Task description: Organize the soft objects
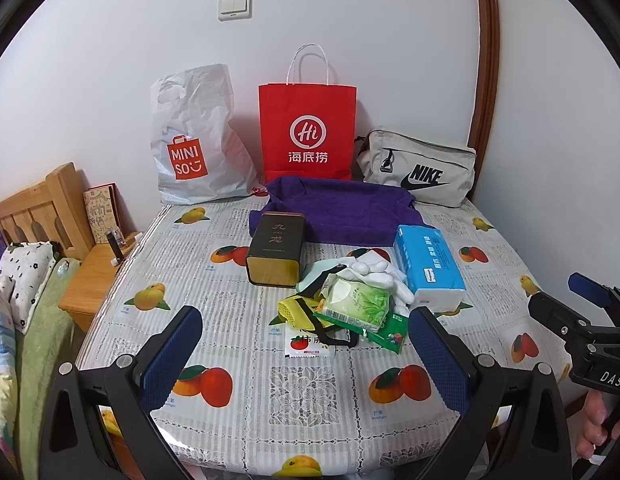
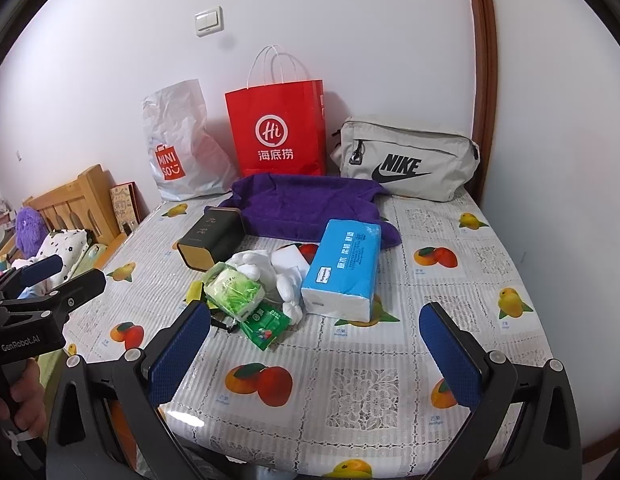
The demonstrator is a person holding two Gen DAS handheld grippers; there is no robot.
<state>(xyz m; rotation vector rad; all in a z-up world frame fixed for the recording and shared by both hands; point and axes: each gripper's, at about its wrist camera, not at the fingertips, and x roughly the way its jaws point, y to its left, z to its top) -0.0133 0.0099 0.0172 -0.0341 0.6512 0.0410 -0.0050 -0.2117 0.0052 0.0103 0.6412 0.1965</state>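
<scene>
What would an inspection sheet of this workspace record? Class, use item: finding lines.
Surface: table, fruit-print cover.
Job's things: purple towel, blue tissue pack, green tissue pack, white gloves.
Clutter: dark tin lying on its side; sachets in the pile.
Tools: left tool and right tool open, empty, above the near edge.
Cables: nothing seen.
Surroundings: Miniso bag, red paper bag, Nike pouch along the wall.

- right gripper [image 2: 314, 350] spread wide, holding nothing
- blue tissue pack [image 2: 342, 266] ahead, between the fingers
- green tissue packet [image 2: 233, 294] and white gloves [image 2: 283, 280] just beyond the left finger
- purple towel [image 2: 310, 204] farther ahead
</scene>
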